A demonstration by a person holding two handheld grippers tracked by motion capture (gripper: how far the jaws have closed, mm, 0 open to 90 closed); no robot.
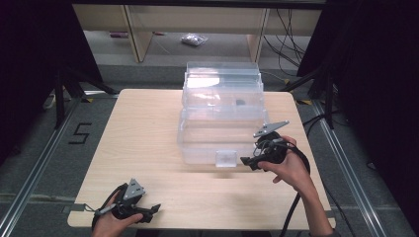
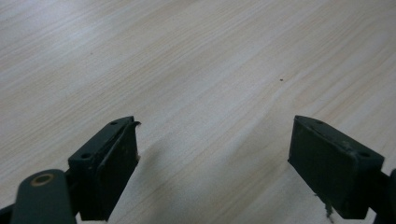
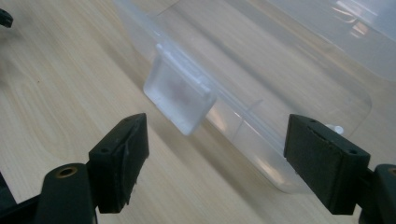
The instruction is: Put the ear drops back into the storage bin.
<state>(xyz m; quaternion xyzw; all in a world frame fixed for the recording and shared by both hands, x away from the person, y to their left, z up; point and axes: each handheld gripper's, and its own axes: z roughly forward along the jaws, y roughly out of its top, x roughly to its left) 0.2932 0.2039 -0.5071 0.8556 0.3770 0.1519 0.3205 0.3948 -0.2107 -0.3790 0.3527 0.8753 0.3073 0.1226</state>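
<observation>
High view is showing a clear, rectangular plastic storage box (image 1: 221,126) standing on the middle of the pale wooden surface (image 1: 148,128), its transparent lid (image 1: 222,79) standing open behind it and a small frosted latch tab (image 1: 226,158) hanging from the near wall. The right hand-held gripper (image 1: 249,161) is being held just beside the box's near right corner, pointing leftward along the front wall toward that tab. Right gripper view is confirming the approach: the jaws are standing wide apart with nothing between them, and the frosted latch tab (image 3: 180,95) is lying ahead of them and slightly toward the left jaw, near but not yet touched, while the clear box wall (image 3: 280,140) is running off toward the right jaw. The left hand-held gripper (image 1: 150,211) is resting low at the near left edge of the surface, well apart from the box; left gripper view is showing its jaws likewise wide open and empty over bare wood (image 2: 196,70). Judging from this arrangement, the step in hand is appearing to be the reach toward the front latch. The next move is calling for a short advance that brings the tab between the open jaws, squarely aligned, before any closing, since the smooth tab is likely to slip from an oblique grip.
</observation>
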